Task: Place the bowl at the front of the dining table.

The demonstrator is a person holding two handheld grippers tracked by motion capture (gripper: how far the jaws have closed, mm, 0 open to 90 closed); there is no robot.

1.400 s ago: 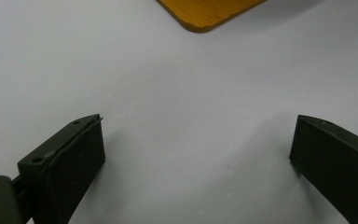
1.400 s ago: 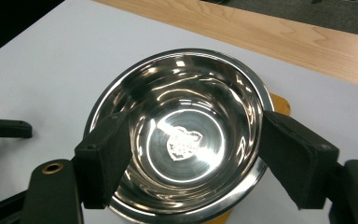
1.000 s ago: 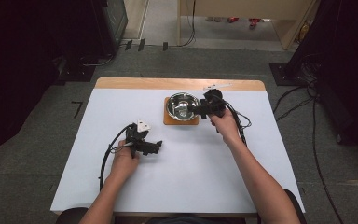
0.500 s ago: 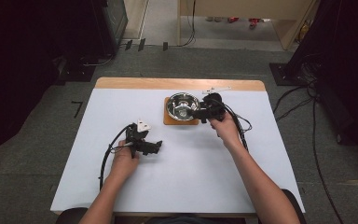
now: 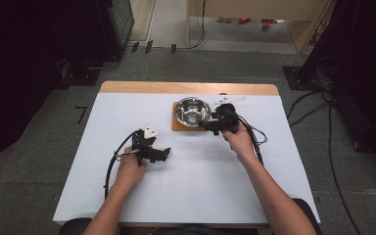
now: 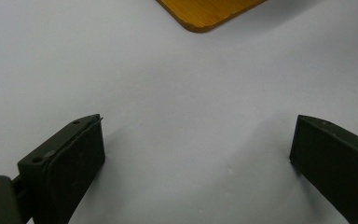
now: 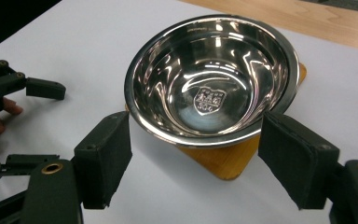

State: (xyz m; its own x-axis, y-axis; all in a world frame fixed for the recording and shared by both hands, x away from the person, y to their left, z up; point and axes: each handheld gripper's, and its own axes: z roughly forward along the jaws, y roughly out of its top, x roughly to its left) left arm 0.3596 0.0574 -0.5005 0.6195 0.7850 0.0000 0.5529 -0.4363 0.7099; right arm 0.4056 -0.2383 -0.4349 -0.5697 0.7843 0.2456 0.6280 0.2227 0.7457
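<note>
While the right gripper (image 7: 193,158) hangs just short of the steel bowl (image 7: 213,77), its jaws are spread wide with nothing between them, so I'd call this the approach step for picking that bowl up. The bowl sits straight ahead of the jaws, its near rim just past the tips, resting on a small wooden board (image 7: 226,161) whose corner pokes out between them. The gap looks narrower than the bowl, so my guess is the next move is a pinch on the near rim, one jaw inside and one outside, which means tipping the gripper down over the edge first. Shiny steel is slippery, so a square grip matters.

The left gripper (image 6: 196,163) is parked low over the table, jaws also wide apart and holding nothing, with the board's corner well ahead of them.

The table (image 5: 196,196) has a plain white top with a wood strip along the far edge. Around it there's grey carpet, dark curtains and loose cables (image 5: 318,112) on the floor.
</note>
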